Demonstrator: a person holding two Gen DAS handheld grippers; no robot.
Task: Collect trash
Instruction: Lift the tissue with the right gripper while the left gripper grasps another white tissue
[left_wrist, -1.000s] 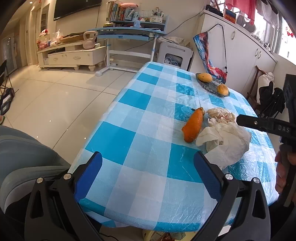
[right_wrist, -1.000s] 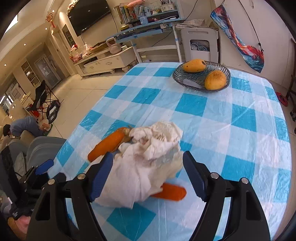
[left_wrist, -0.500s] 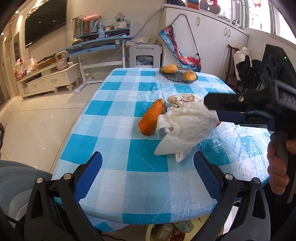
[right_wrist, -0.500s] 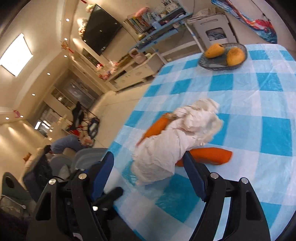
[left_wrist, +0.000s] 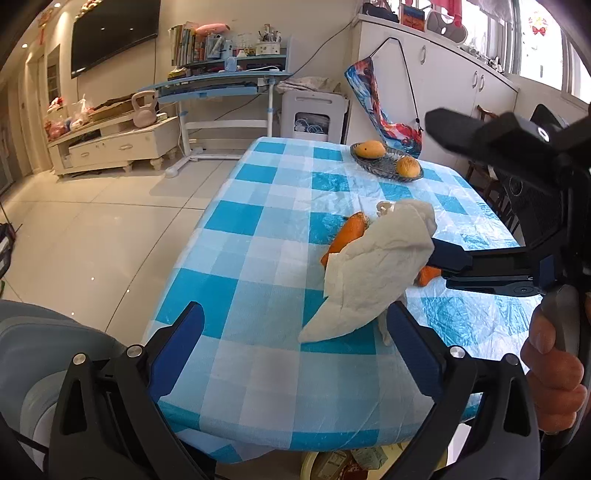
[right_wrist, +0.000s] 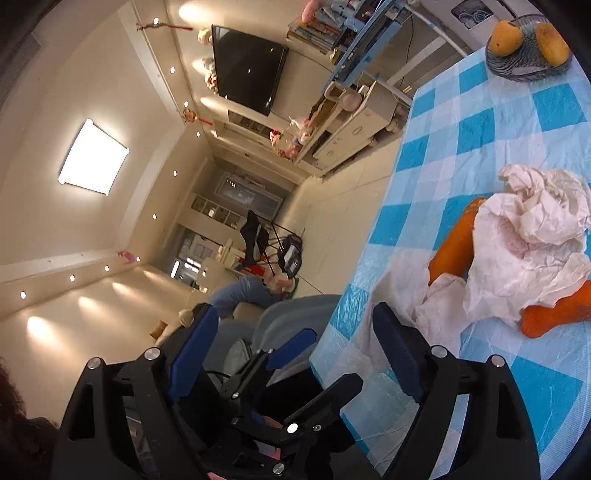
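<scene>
Left wrist view: left gripper (left_wrist: 293, 341) hangs over the near edge of the worktop (left_wrist: 258, 236), jaws wide apart, nothing between them. Tissue (left_wrist: 376, 266), white and crumpled, lies draped over two carrots near the worktop's middle. One carrot (left_wrist: 343, 236) shows its top half only; the other (left_wrist: 428, 274) is a small orange stub behind a blue pad. Right gripper (left_wrist: 448, 258) comes in from the right edge; one finger touches the tissue's far side, the other finger rises blurred above it. A hand (left_wrist: 554, 369) on its grip is cut off by the frame. Under the worktop edge a bin (left_wrist: 347, 463) shows only a sliver, contents unclear.

Right wrist view: rolled hard sideways. Right gripper (right_wrist: 297, 350) jaws are opening, nothing between them; the tissue (right_wrist: 517, 258) sits beyond and beside the right-hand pad, clear of both. Carrots (right_wrist: 454, 240) poke out from under the paper. Bowl (right_wrist: 528, 48) with two yellow fruit stands at the far end, partly clipped by the lens rim. Left gripper (right_wrist: 291, 354) is seen past the worktop edge, partly hidden.

No writing readable in either view.
</scene>
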